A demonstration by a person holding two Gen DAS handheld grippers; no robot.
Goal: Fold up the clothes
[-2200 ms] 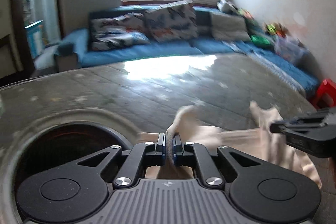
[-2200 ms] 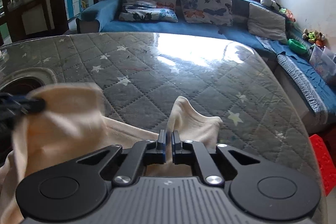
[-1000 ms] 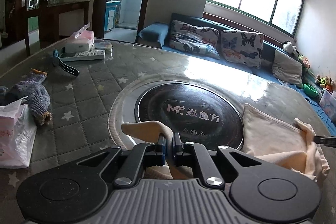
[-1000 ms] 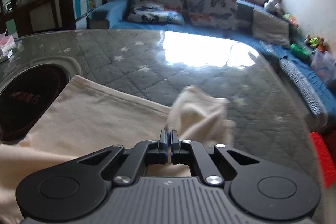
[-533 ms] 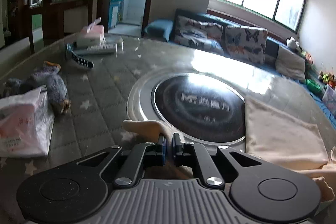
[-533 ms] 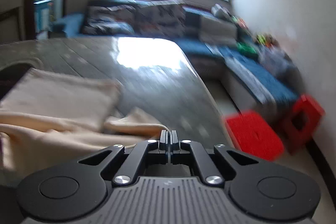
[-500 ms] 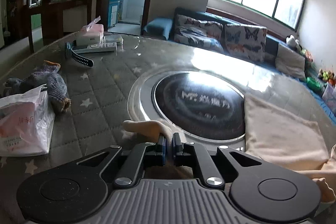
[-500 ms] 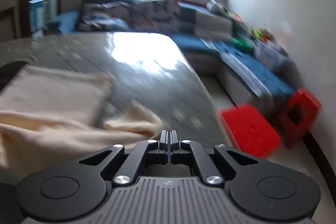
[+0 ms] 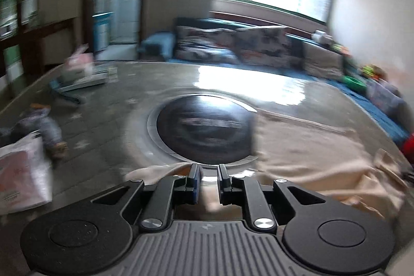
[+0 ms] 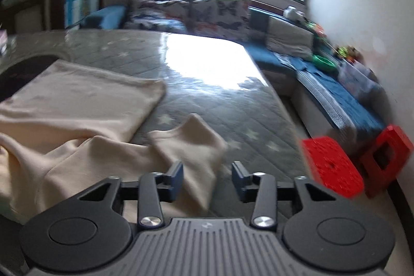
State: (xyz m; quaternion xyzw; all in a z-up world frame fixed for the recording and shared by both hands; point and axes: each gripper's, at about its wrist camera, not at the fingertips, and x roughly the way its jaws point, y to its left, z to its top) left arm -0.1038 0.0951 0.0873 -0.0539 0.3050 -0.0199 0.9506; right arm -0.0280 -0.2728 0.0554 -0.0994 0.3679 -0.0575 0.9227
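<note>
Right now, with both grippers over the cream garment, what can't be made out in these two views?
- Left wrist view: the lettering on the black round plate is smeared by motion blur.
- Left wrist view: the items at the far left of the table are too blurred to identify.
- Both views: the near part of the cream garment is hidden under the left gripper and the right gripper.

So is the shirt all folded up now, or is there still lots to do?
Not yet. Done: the cream garment is spread out on the quilted table. Right now nothing is held: the left claw and the right claw are both open above the cloth. Still left: a sleeve sticks out rumpled at one side, the near edge is bunched, and no neat fold shows, so most of the folding remains.
</note>
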